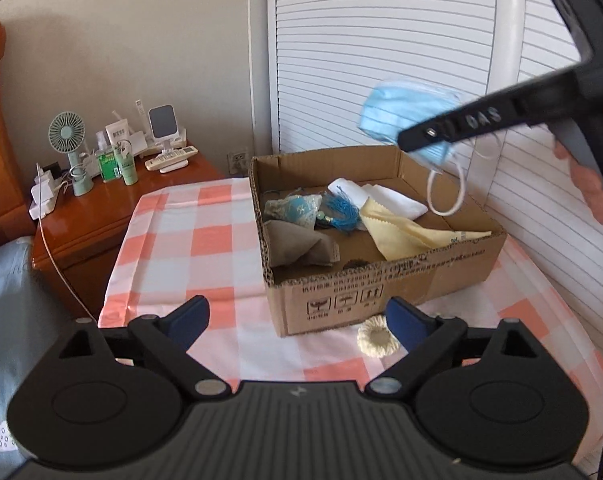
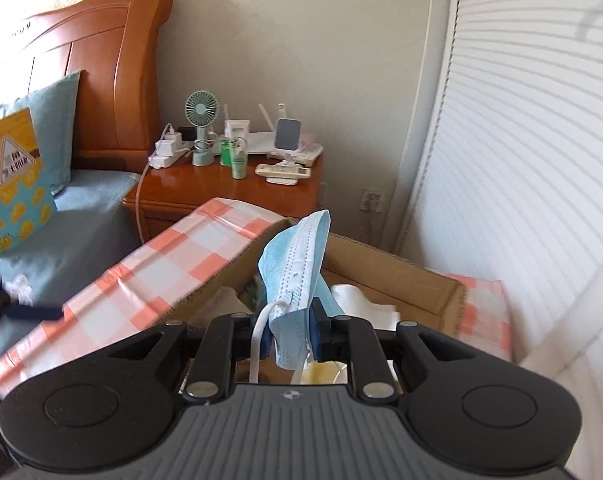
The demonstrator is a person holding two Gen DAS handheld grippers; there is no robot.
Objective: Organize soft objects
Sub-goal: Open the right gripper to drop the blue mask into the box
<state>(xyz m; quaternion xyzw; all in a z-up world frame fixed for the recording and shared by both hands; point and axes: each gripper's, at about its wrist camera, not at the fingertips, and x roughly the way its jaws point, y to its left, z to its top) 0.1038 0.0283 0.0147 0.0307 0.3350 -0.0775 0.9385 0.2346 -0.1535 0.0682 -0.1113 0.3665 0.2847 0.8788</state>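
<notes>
An open cardboard box (image 1: 381, 296) stands on the pink checked tablecloth (image 1: 189, 240). Inside lie a grey cloth (image 1: 301, 246), a blue tassel (image 1: 339, 210), a white cloth (image 1: 385, 198) and a yellow cloth (image 1: 405, 232). My right gripper (image 2: 291, 336) is shut on a blue face mask (image 2: 297, 268) and holds it above the box; the mask (image 1: 397, 114) shows in the left wrist view too. My left gripper (image 1: 297, 322) is open and empty, in front of the box. A cream crocheted ring (image 1: 377, 338) lies on the cloth by its right finger.
A wooden nightstand (image 1: 101, 216) with a small fan (image 1: 67, 136), bottles and remotes stands behind the table at left. White louvred doors (image 1: 381, 52) are behind the box. A bed with a blue pillow (image 2: 53, 120) is at left.
</notes>
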